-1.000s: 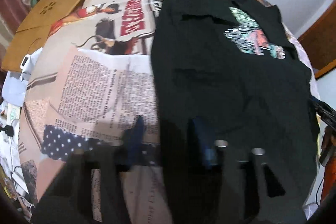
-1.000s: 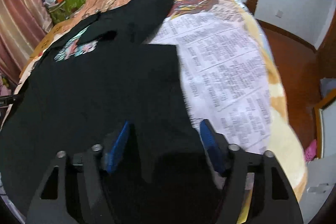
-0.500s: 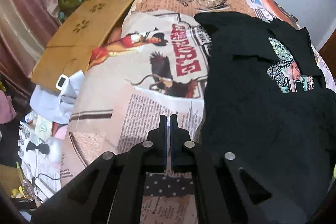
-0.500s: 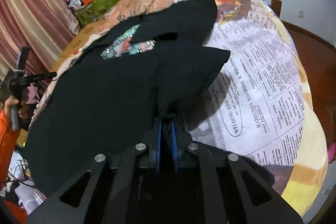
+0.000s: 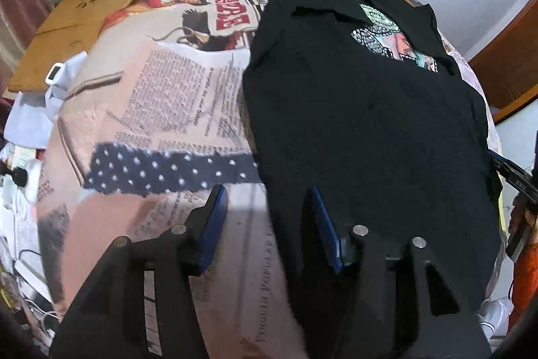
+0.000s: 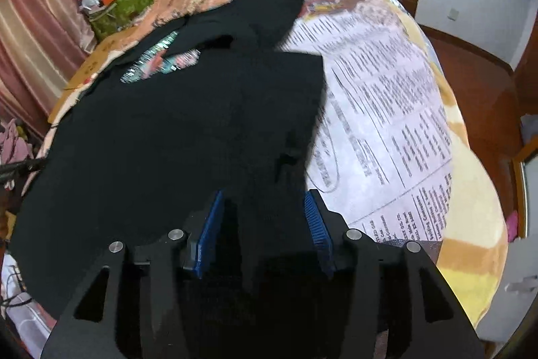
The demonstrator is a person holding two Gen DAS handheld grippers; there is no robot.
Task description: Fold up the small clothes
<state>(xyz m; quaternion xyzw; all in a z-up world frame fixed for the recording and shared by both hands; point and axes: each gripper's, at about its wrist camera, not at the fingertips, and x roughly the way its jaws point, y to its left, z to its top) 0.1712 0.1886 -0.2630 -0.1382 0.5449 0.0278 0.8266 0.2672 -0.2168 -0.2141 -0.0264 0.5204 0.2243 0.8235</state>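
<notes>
A black T-shirt (image 5: 363, 110) with a colourful chest print lies flat on a bed covered by a newspaper-print blanket (image 5: 175, 103). It also shows in the right wrist view (image 6: 175, 130), with one side folded inward over the body. My left gripper (image 5: 267, 207) is open, its jaws straddling the shirt's left hem edge, holding nothing. My right gripper (image 6: 264, 211) is open, low over the shirt's near right edge, with black cloth lying between its blue pads (image 6: 314, 224) but not pinched.
A brown cardboard sheet (image 5: 84, 19) lies at the bed's far left. Clutter and a green bag (image 6: 124, 5) stand by the striped curtain. A wooden floor (image 6: 477, 96) lies right of the bed. The other gripper's tip (image 5: 511, 174) shows at the right edge.
Half a second ago both grippers were shut, the right one pinching and lifting the shirt's side. Now both are open and the folded cloth lies flat on the shirt.
</notes>
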